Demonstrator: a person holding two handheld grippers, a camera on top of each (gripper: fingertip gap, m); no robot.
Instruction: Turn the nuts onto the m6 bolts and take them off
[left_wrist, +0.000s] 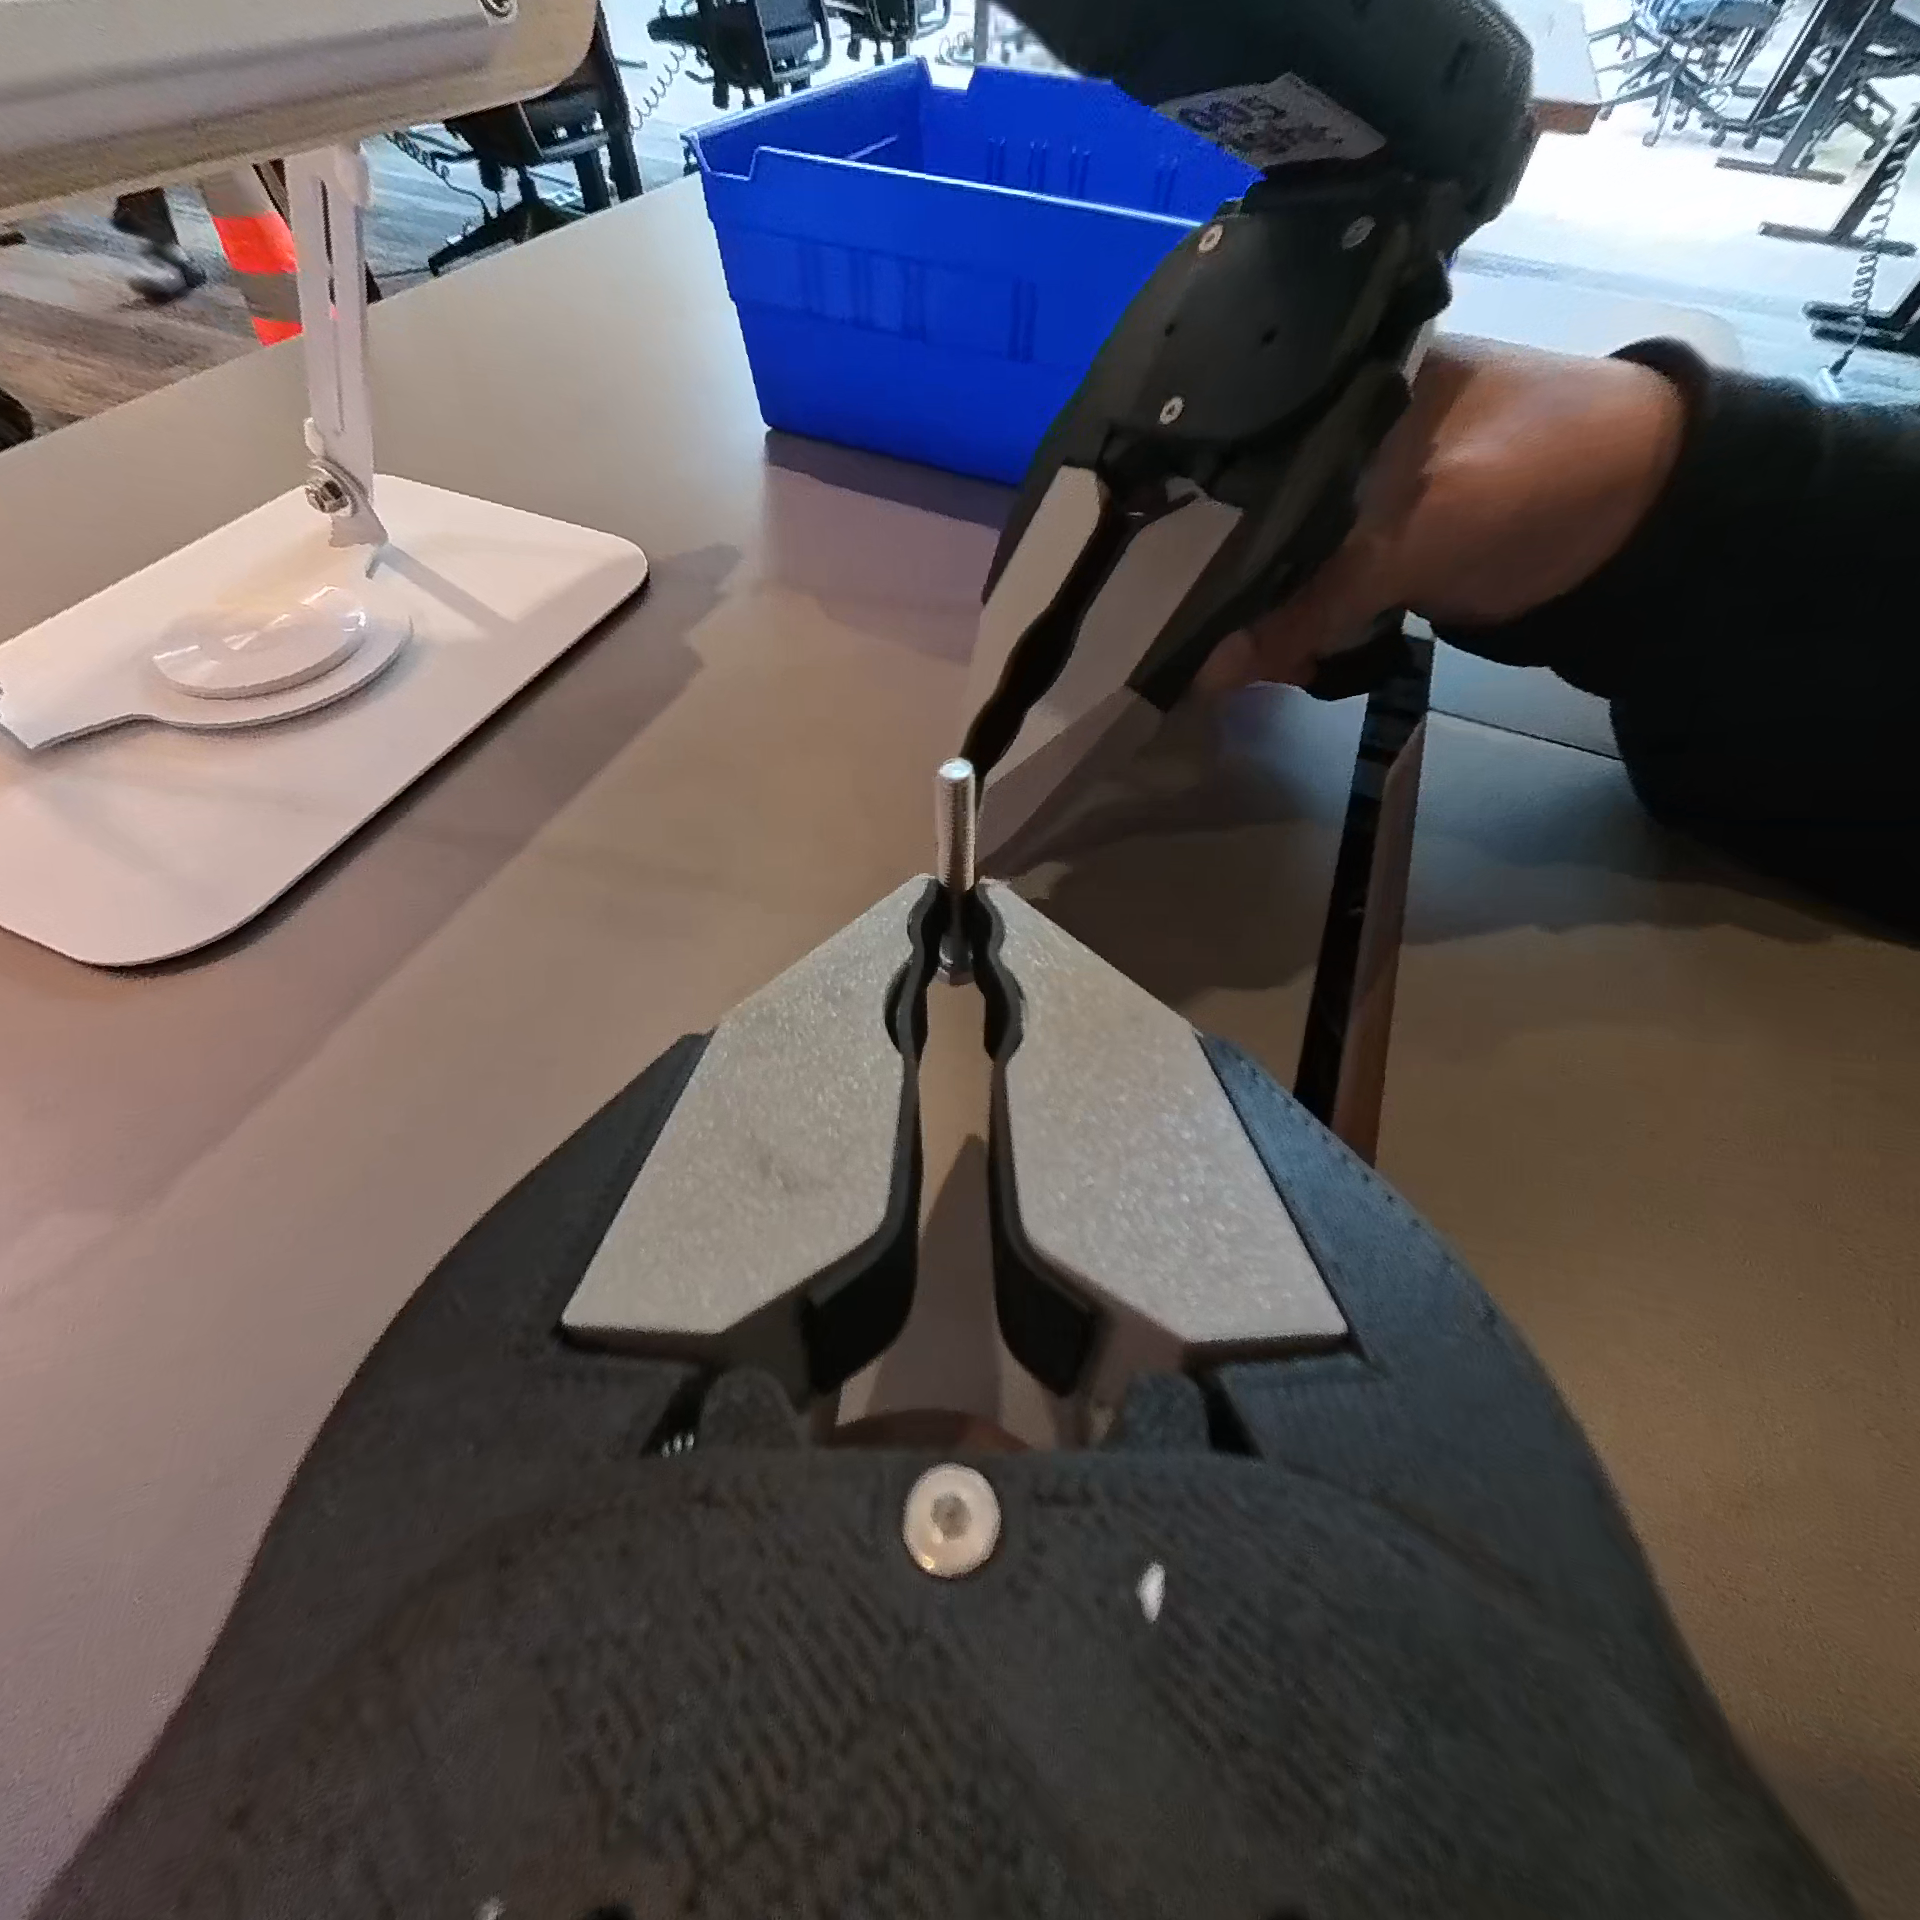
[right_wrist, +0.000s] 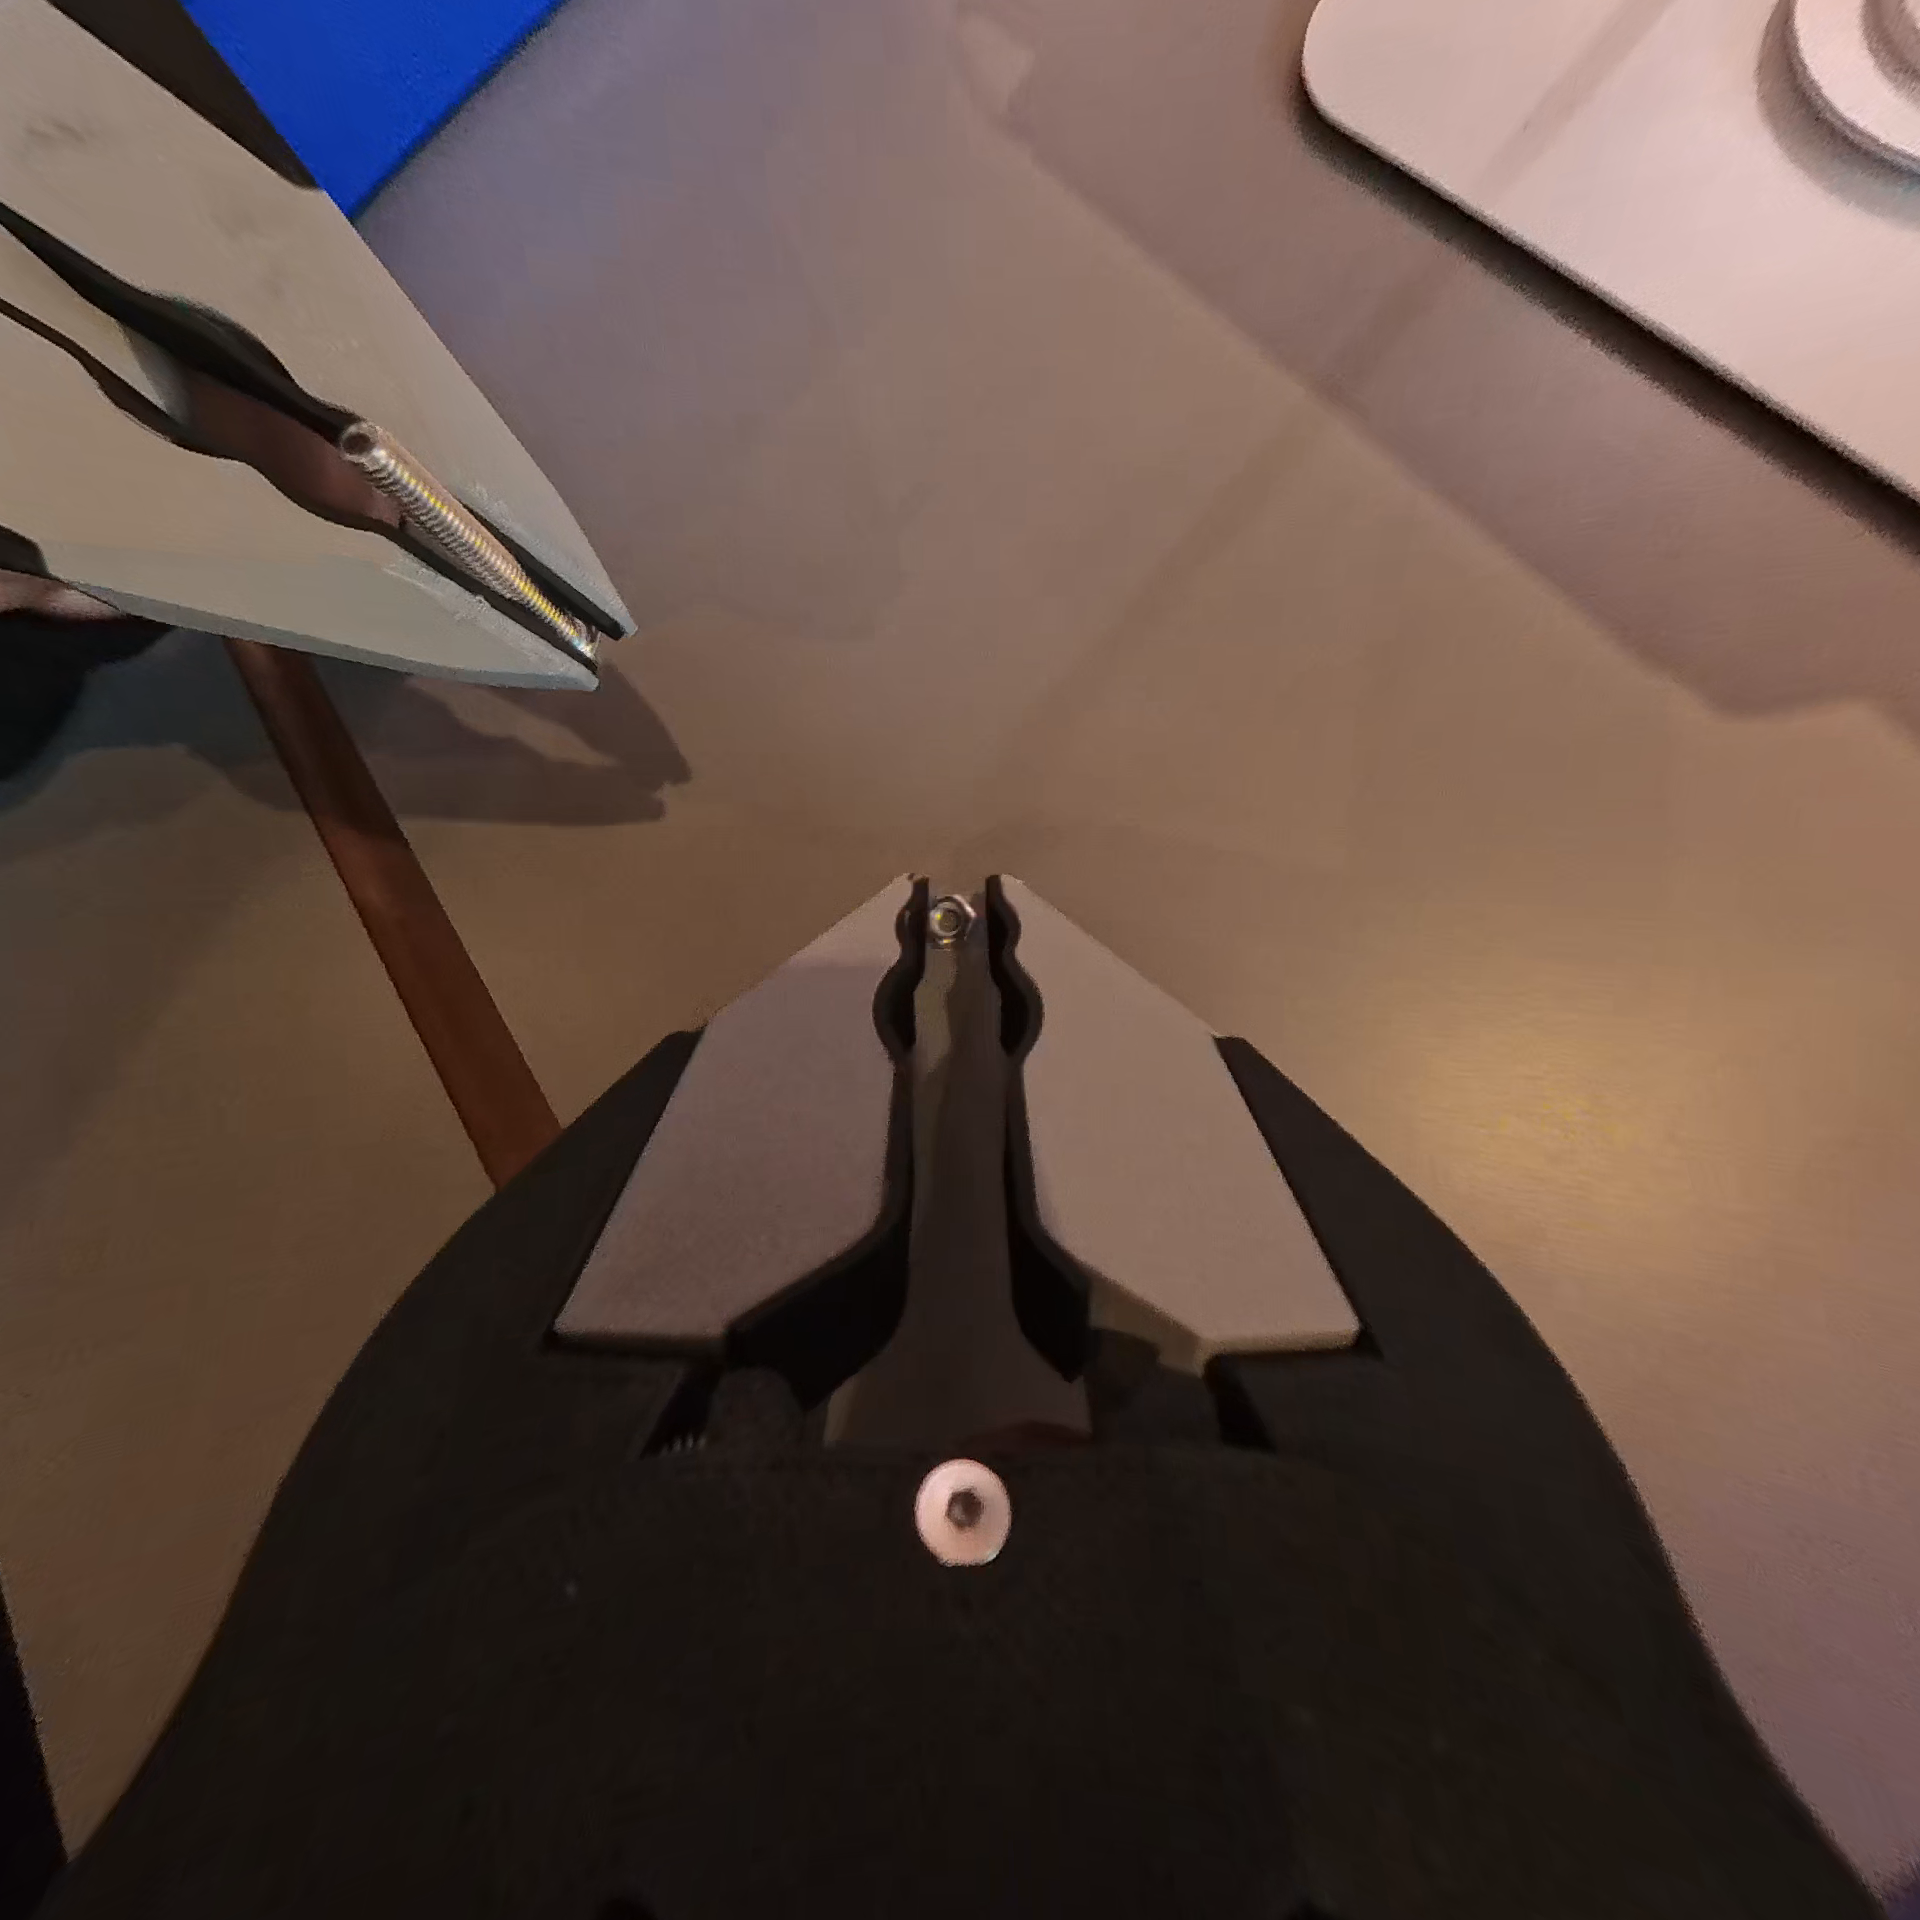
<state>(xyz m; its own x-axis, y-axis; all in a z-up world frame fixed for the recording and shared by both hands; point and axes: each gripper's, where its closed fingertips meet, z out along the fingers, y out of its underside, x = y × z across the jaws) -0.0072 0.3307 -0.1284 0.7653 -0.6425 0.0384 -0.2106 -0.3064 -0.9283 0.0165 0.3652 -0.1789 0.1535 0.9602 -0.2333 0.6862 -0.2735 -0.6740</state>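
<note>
Claw work is split in 2: with the bolt (left_wrist: 954, 826) pinched upright in the left claw (left_wrist: 954, 914), the nut (right_wrist: 948, 921) nipped in the right claw (right_wrist: 950, 904) should be squared over its tip before being turned.

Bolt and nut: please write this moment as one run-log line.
left hand-held gripper: shut on bolt | right hand-held gripper: shut on nut | nut off bolt, apart | bin: behind
</note>
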